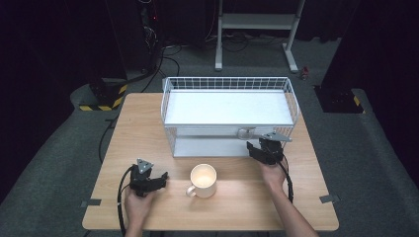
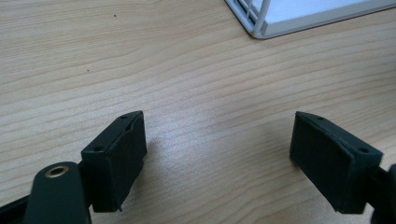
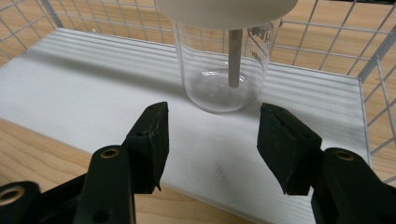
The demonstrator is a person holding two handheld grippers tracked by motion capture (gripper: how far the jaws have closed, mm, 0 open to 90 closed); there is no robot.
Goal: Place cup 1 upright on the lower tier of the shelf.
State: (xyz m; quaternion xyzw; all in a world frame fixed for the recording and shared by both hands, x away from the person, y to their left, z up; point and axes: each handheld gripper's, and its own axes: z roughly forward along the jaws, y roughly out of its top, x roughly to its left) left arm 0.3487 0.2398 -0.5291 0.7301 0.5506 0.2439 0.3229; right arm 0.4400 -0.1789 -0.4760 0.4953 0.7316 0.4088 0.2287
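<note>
A clear glass beaker [image 3: 219, 79] with a cream lid [image 3: 224, 11] and a thin rod inside stands on the white lower shelf [image 3: 93, 79] of a wire rack [image 1: 227, 80]. My right gripper [image 3: 214, 114] is open just in front of the beaker, with nothing between its pads. From above, the right gripper [image 1: 257, 149] sits at the rack's front right corner. A cream mug [image 1: 203, 180] stands upright in the middle of the table's front, handle toward the front left. Left of the mug, my left gripper [image 1: 162, 177] is open over bare wood [image 2: 201, 84].
The rack takes up the far half of the wooden table [image 1: 143, 123], and its corner [image 2: 261, 23] lies beyond the left gripper. Bare wood lies left and right of the mug. Behind the table, a metal stand [image 1: 257, 22] and cables sit on the grey floor.
</note>
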